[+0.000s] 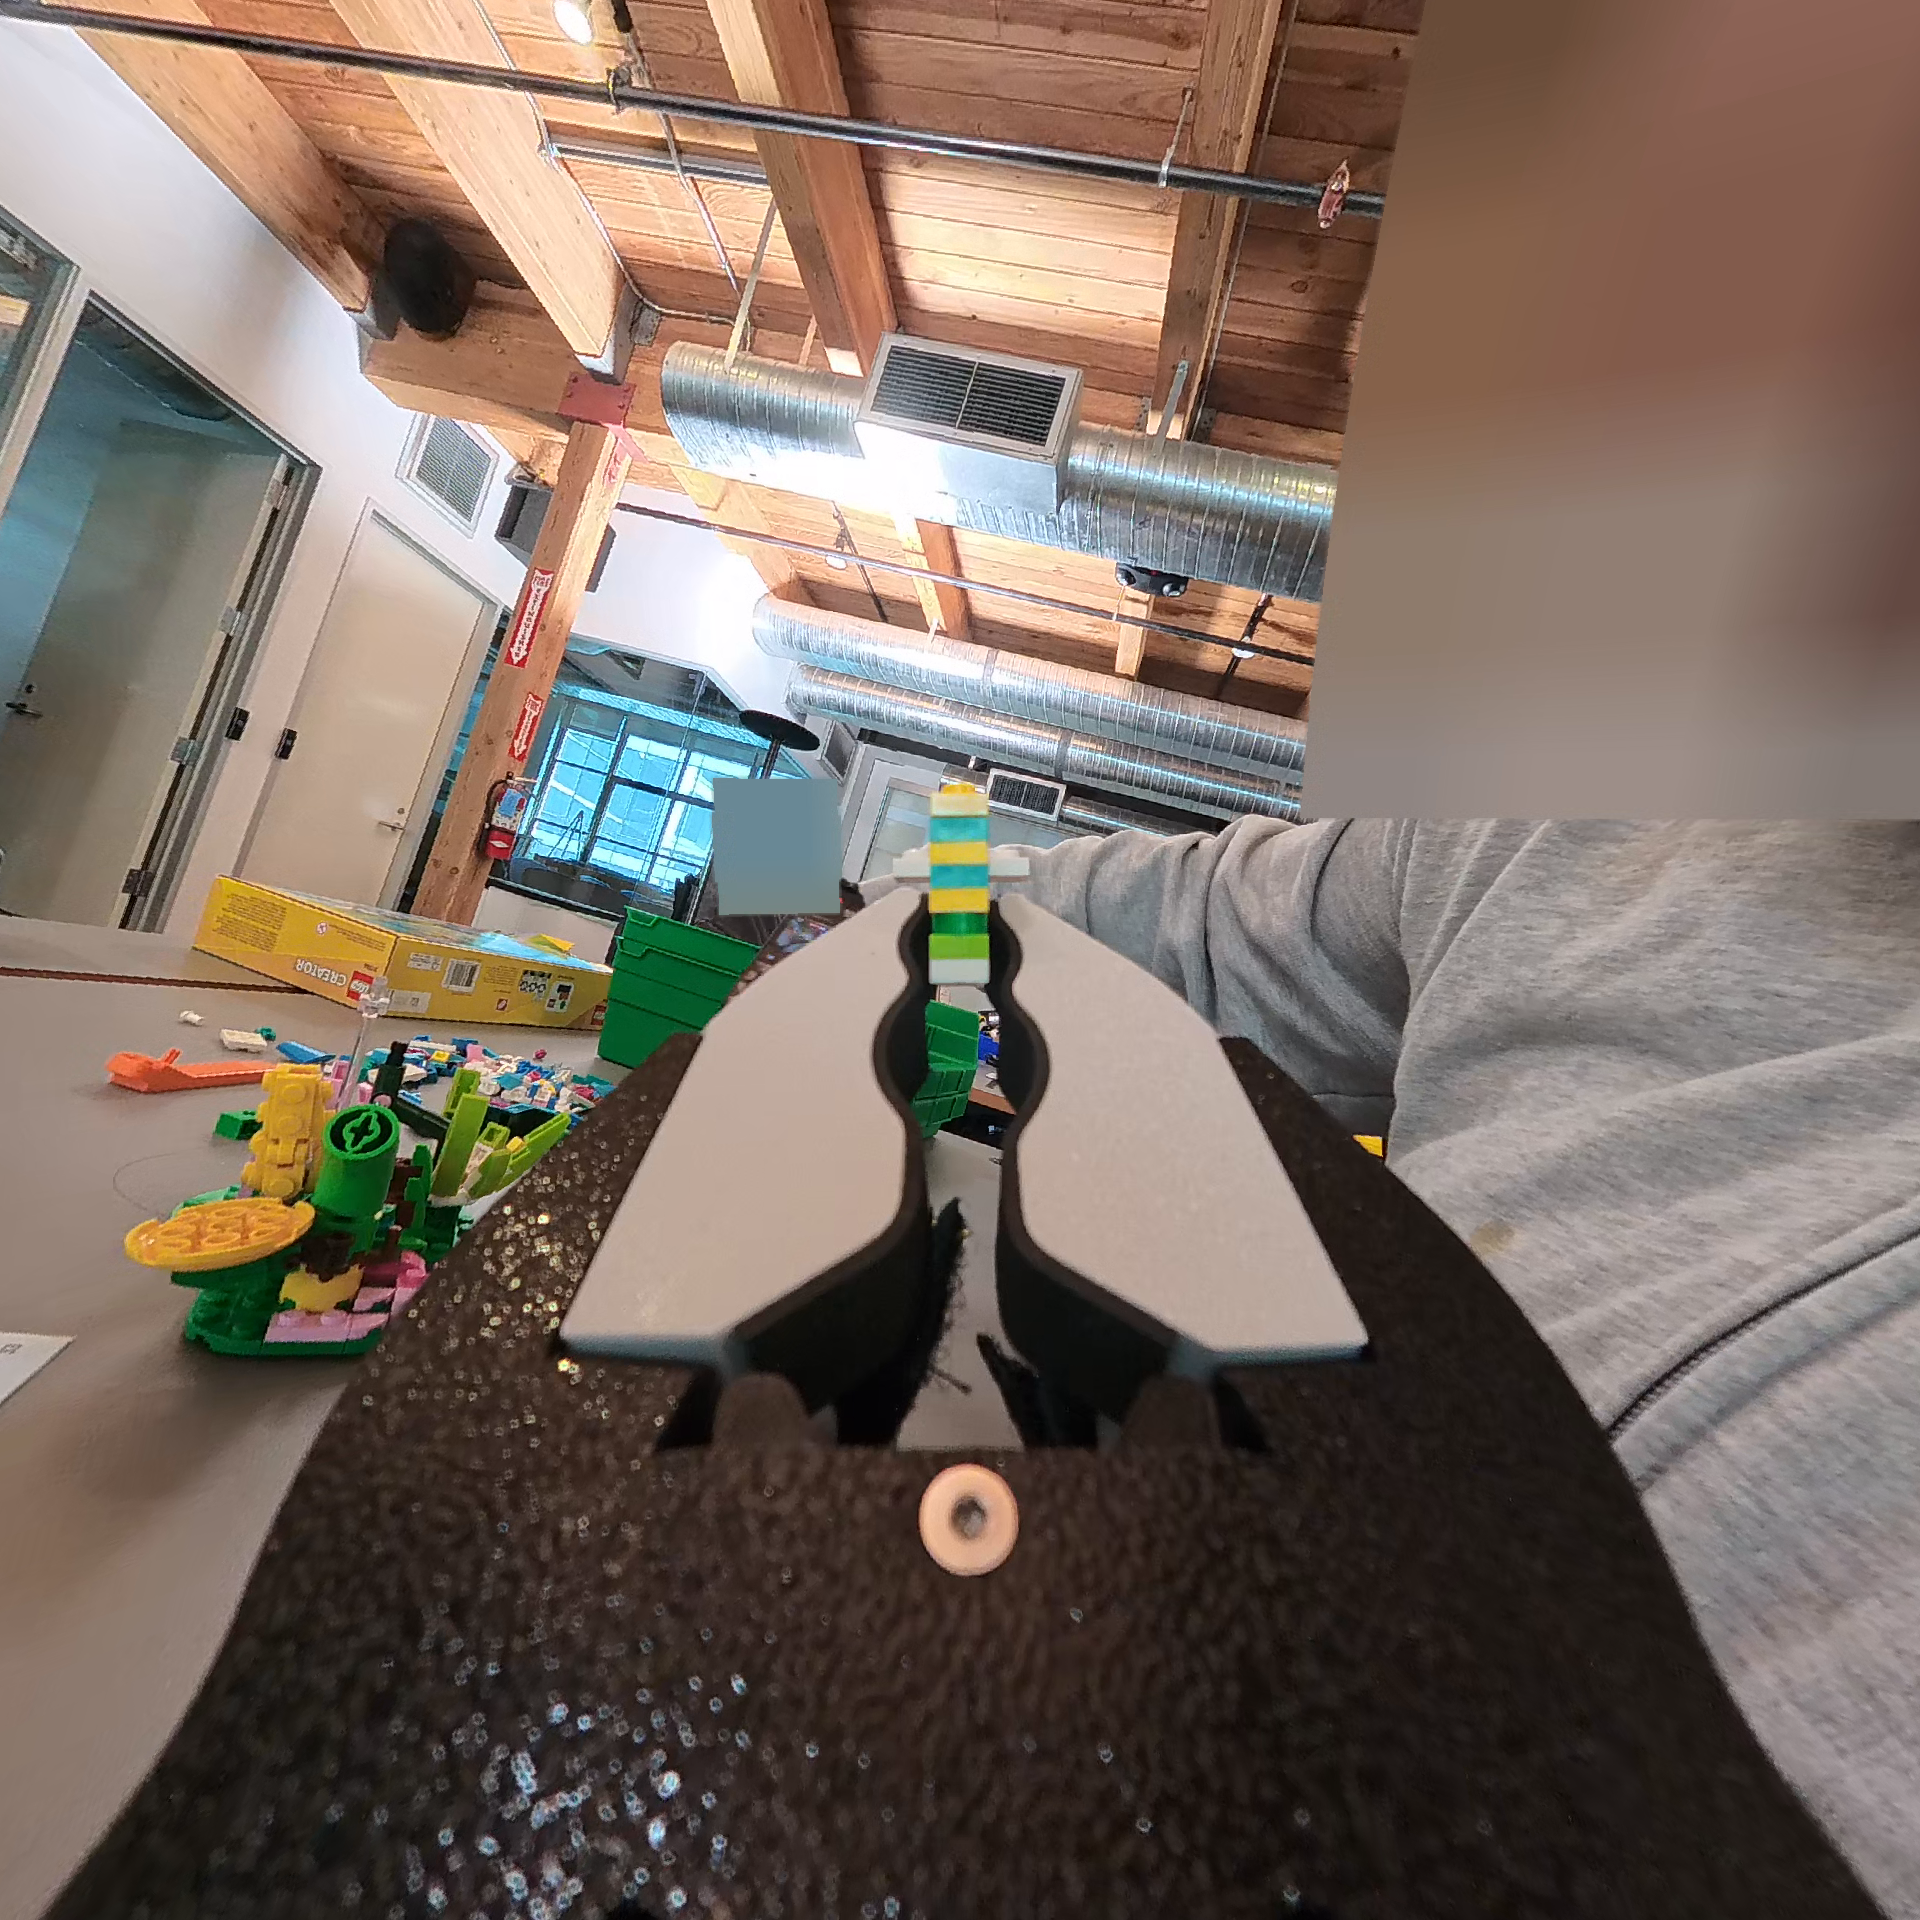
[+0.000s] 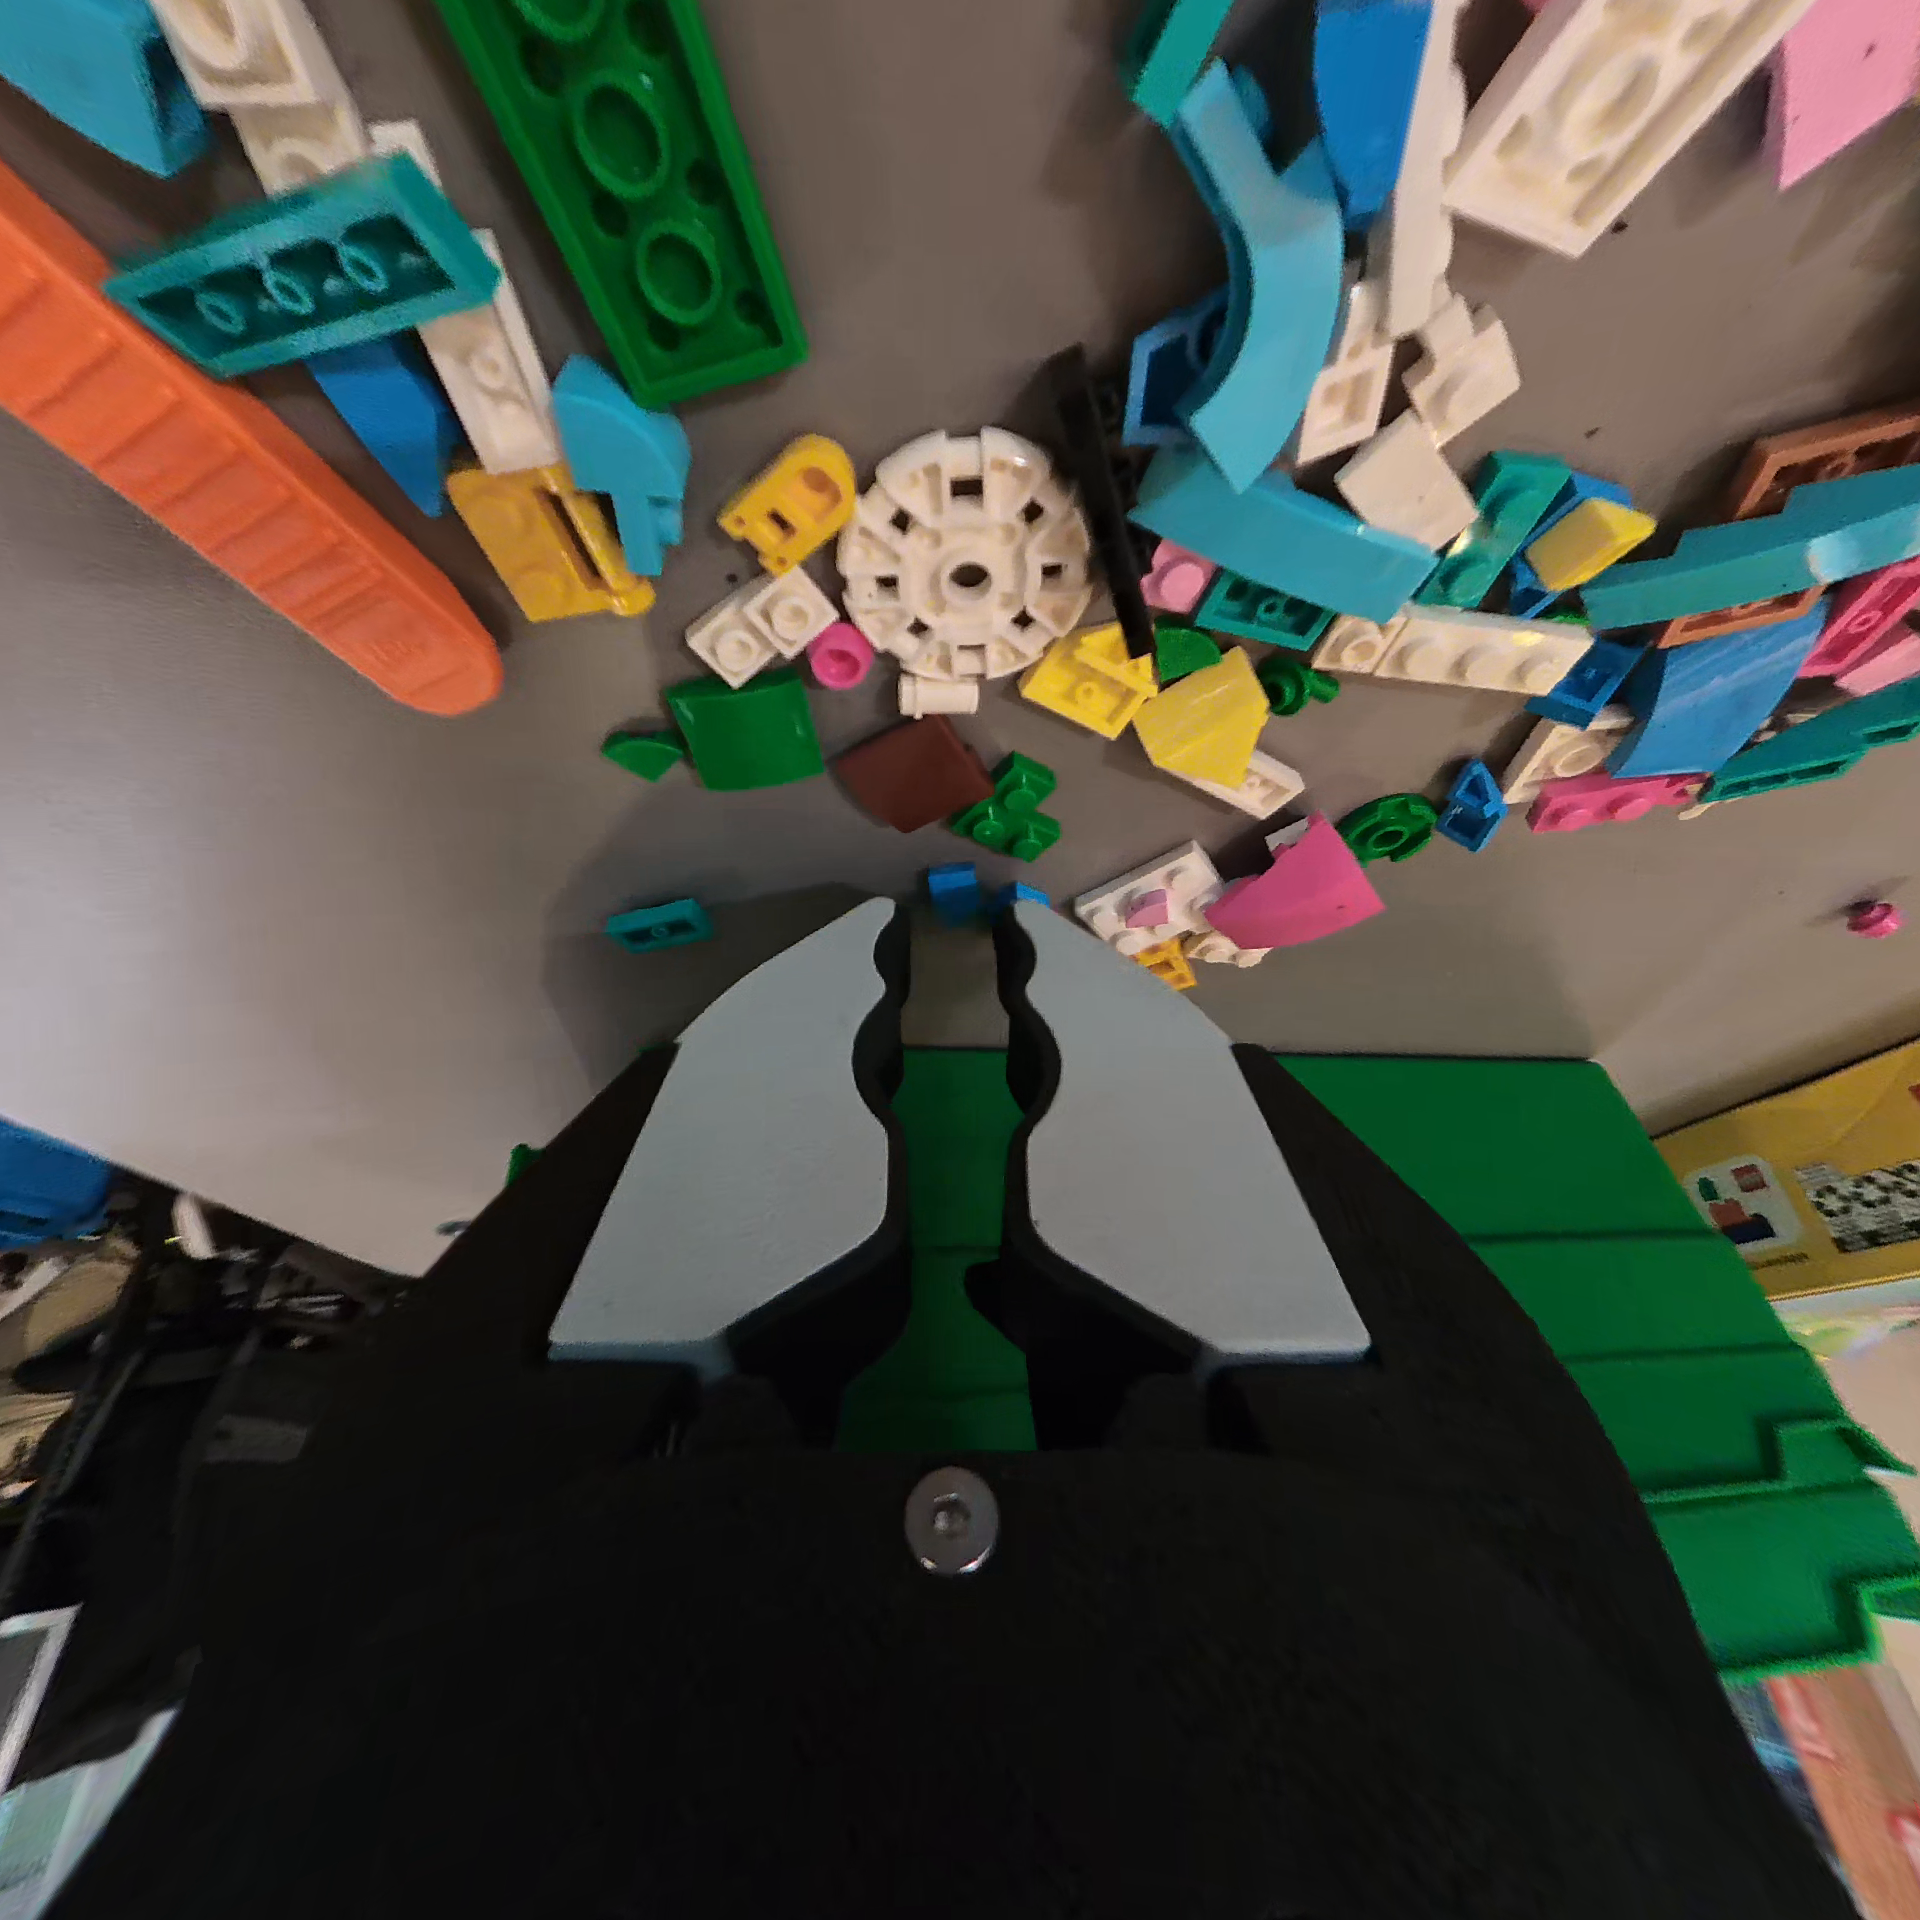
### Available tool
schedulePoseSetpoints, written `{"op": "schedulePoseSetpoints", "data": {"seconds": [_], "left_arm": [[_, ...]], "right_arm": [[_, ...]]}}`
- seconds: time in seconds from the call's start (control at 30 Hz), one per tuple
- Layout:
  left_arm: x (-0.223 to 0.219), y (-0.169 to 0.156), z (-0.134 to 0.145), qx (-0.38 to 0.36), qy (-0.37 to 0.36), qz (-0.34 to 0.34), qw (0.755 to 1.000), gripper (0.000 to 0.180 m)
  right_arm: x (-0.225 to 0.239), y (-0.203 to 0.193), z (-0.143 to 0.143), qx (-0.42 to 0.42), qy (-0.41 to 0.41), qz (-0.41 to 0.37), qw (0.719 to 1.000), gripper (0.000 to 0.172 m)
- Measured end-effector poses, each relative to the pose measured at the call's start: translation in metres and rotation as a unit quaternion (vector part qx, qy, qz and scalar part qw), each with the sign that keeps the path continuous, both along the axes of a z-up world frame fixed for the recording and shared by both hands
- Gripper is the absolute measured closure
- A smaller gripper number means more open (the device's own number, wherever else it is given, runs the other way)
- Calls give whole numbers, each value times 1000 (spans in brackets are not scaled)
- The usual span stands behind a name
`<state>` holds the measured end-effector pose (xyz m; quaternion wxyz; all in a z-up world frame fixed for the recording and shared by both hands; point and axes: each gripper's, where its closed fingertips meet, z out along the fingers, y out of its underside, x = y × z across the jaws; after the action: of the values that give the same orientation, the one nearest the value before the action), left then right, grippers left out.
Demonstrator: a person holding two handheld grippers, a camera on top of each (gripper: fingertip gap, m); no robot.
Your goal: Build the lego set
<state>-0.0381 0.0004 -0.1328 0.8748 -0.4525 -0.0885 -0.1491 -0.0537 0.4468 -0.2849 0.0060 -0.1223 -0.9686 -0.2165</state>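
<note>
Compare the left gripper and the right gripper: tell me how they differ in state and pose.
The left gripper is shut on a striped brick stack; the right gripper is open, with nothing between its fingers. The left is raised toward the ceiling; the right points down at loose bricks on the grey table. Both have grey fingers.

Above you, a plank ceiling (image 1: 966, 239) with timber beams is carrying silver ducts (image 1: 1195, 499); a white door (image 1: 353, 717) is standing at left, daylight is glowing through far windows (image 1: 623, 800).
</note>
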Motion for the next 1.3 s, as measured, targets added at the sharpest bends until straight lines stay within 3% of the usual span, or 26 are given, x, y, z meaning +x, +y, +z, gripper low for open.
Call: {"op": "schedulePoseSetpoints", "data": {"seconds": [0.03,0.67,0.97,1.13,1.3], "left_arm": [[0,0,0,0,0,0,1000,173],[1,0,0,-1,0,-2,1000,173],[2,0,-1,-4,2,-2,1000,172],[2,0,-1,-4,2,-2,1000,172],[2,0,-1,-4,3,-2,1000,173]], "right_arm": [[-2,-1,0,-2,7,13,1000,154],[9,1,5,6,-12,5,1000,158],[1,5,1,23,4,8,1000,141],[5,1,2,12,-4,3,1000,153],[8,9,0,35,-11,-1,999,152]]}}
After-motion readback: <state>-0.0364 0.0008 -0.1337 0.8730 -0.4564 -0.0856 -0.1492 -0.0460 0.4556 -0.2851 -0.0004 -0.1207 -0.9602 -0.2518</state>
